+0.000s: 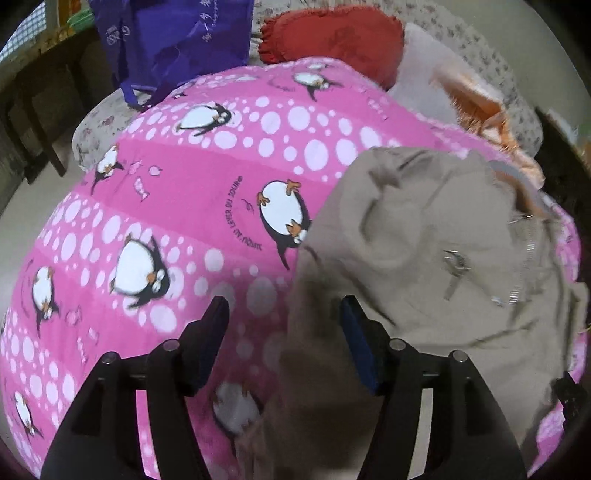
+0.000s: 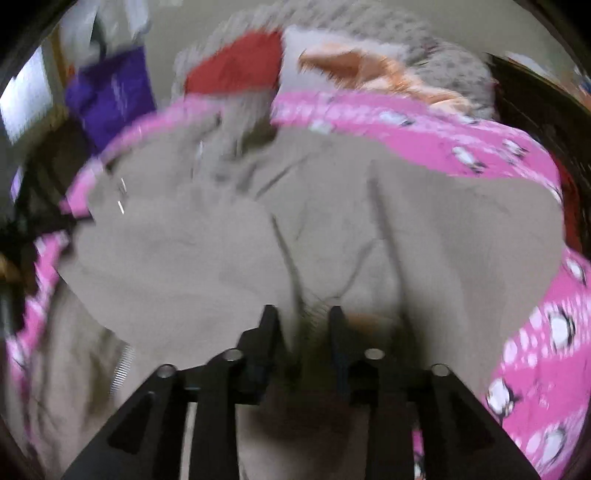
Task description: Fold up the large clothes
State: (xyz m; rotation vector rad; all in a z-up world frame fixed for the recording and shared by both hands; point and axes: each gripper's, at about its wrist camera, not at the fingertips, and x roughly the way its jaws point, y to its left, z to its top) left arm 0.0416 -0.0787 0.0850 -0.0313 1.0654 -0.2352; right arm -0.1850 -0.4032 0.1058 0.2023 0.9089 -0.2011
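A beige jacket lies crumpled on the pink penguin bedspread — lower right of the left view. Left gripper fingers stand apart, cloth between (grip unclear); right gripper fingers pinch a fold — blurred.

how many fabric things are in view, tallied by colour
pink: 1, penguin-print cover
beige: 1, jacket with zips
purple: 1, bag
red: 1, cushion
orange: 1, fringed cloth
grey-white floral: 1, sofa cover
total: 6
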